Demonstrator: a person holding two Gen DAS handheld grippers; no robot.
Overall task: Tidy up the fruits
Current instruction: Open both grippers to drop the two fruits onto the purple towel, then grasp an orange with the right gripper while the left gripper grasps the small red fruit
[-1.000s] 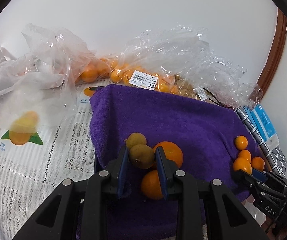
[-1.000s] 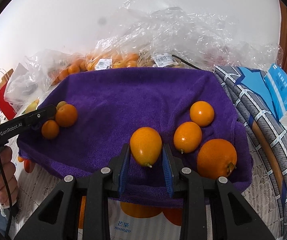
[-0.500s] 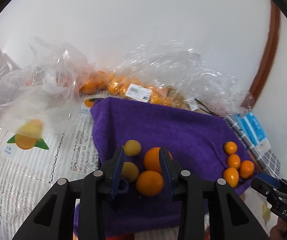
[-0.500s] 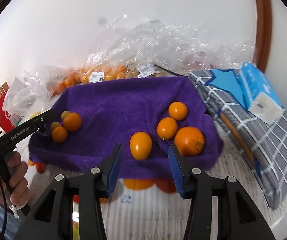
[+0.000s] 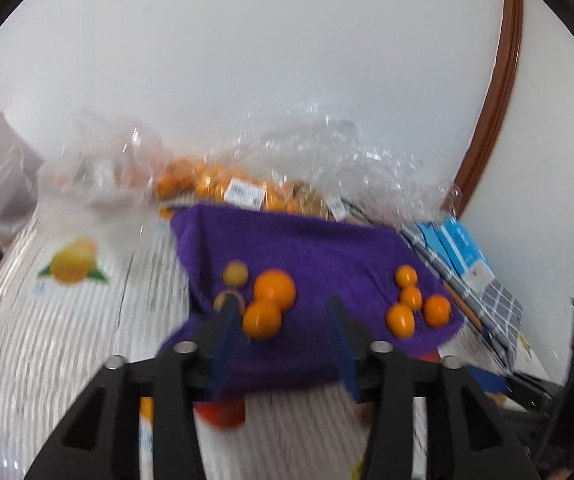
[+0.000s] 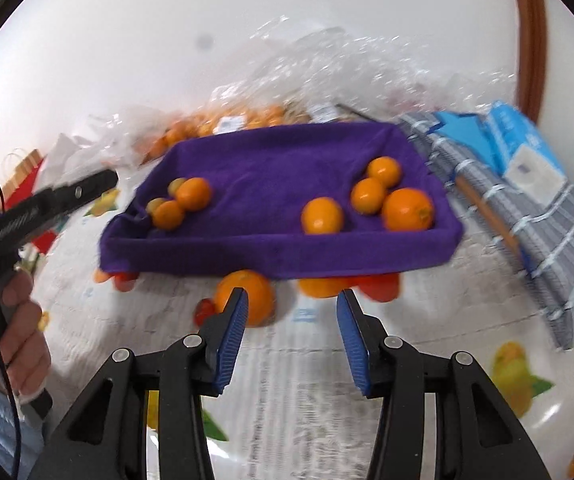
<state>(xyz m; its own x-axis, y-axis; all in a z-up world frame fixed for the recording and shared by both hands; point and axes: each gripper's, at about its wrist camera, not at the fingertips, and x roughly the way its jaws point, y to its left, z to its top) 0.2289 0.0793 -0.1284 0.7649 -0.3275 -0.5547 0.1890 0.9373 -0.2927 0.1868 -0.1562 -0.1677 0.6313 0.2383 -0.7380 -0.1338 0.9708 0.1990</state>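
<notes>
A purple towel [image 5: 327, 248] [image 6: 271, 160] holds two groups of fruit. At its left lie two oranges [image 5: 274, 289] [image 6: 193, 194] and two small greenish-brown fruits [image 5: 235, 273] [image 6: 177, 186]. At its right sit several orange fruits [image 5: 400, 321] [image 6: 322, 215], one of them a bigger orange [image 6: 408, 209]. My left gripper [image 5: 281, 305] hangs short of the left group. Its jaws are opening and nothing is between them. My right gripper [image 6: 292, 294] is open and bare, before the towel's front edge. A hand [image 6: 19, 320] holds the left gripper's body [image 6: 47, 204] at the left of the right wrist view.
Clear plastic bags of oranges [image 5: 215, 184] lie behind the towel against the white wall. A grey checked cloth [image 6: 527, 208] and a blue packet [image 6: 523, 148] lie to the right. The white lace tablecloth [image 6: 307, 360] carries printed fruit pictures [image 6: 247, 296].
Both grippers pulled back and up from the towel. The left let go of a greenish-brown fruit and the right let go of an orange fruit. Both sets of jaws stand wider.
</notes>
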